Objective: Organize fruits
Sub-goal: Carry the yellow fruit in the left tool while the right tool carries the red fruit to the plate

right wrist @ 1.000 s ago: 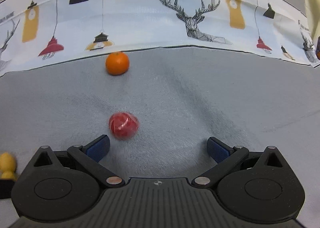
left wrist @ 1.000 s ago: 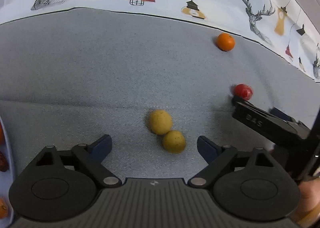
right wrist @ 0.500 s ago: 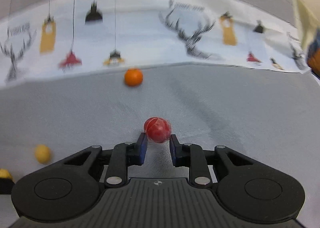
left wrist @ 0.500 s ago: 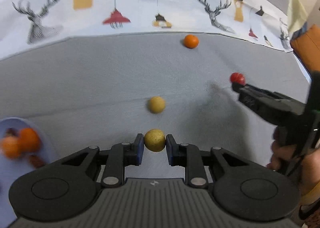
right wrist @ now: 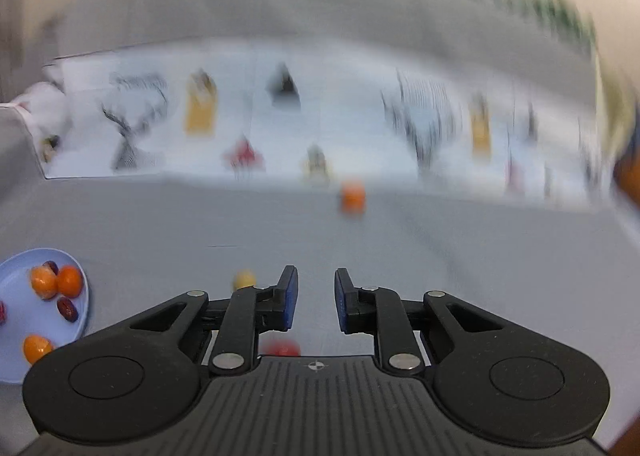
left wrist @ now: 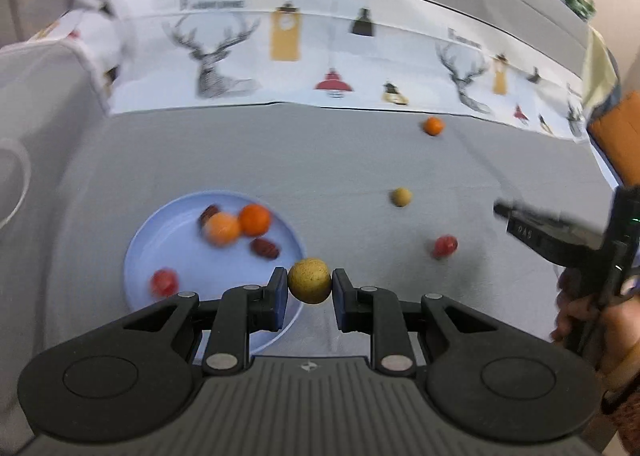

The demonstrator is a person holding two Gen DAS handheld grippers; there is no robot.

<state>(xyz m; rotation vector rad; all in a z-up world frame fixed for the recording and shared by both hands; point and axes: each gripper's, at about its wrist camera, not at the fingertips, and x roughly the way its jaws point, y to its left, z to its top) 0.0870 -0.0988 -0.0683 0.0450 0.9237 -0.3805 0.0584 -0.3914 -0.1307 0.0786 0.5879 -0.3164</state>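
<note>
Ahead of both my tools spreads the grey cloth. The blue plate sits just beyond and left of my left gripper, which pinches a yellow fruit between its pads. My right gripper is pressed nearly together, nothing between its pads; the red fruit lies on the cloth beneath it. An orange rests far ahead.

A round yellow fruit hangs clamped just beside the blue plate. A red fruit lies loose on the grey cloth at right, a tangerine far off.
</note>
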